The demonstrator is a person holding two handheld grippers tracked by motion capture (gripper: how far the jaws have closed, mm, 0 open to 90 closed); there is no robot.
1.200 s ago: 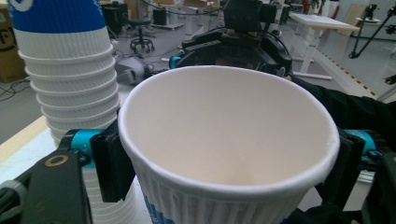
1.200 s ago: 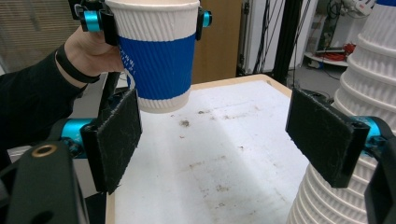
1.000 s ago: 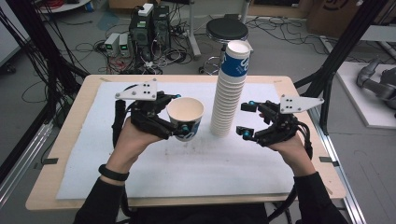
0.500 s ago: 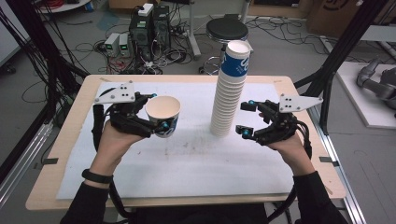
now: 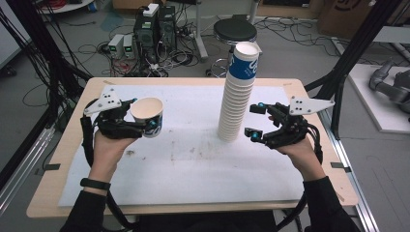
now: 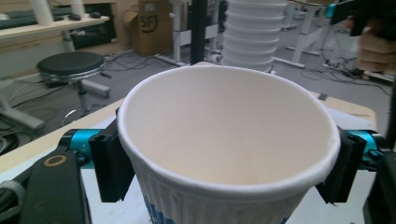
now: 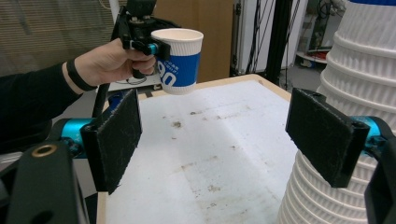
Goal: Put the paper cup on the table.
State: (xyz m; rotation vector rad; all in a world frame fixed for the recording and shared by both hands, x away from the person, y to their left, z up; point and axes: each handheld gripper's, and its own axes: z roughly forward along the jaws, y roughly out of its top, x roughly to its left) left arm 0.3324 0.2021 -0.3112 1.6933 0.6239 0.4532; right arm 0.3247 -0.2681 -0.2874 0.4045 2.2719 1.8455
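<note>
Left gripper (image 5: 147, 126): clamped on a single paper cup (image 5: 147, 116), one black jaw on each side of the wall just under the rim. In the left gripper view the cup (image 6: 224, 154) sits right between the jaws, mouth up and looking empty.

Cup position: held up off the counter (image 5: 193, 164), upright, over the counter's 9 o'clock side as the high view has it. From the right gripper view you can see the cup (image 7: 180, 63) in the air with its blue band and white printing, clear of the surface below.

Right gripper (image 5: 255, 121): jaws wide apart, gripping nothing. In the right gripper view the pads (image 7: 116, 135) stand well apart with bare counter between them.

Cup stack (image 5: 237, 96): tall tower of nested white ribbed cups, top one with a blue sleeve, standing on the counter a bit toward 1 o'clock of centre. The stack leans slightly.

Right gripper vs stack: it sits at the stack's 3 o'clock, just beside the lower half, not touching as far as I can tell. In its own view the stack (image 7: 355, 93) runs up behind the right-hand jaw.

Held cup vs stack: well apart, cup out at the stack's 9 o'clock.

Counter surface: white sheet on a wooden top, a few brownish smudges (image 5: 186, 152) around the middle.

Hands: left hand (image 5: 109, 147) wears a dark wristband (image 5: 95, 184); both sleeves black.
</note>
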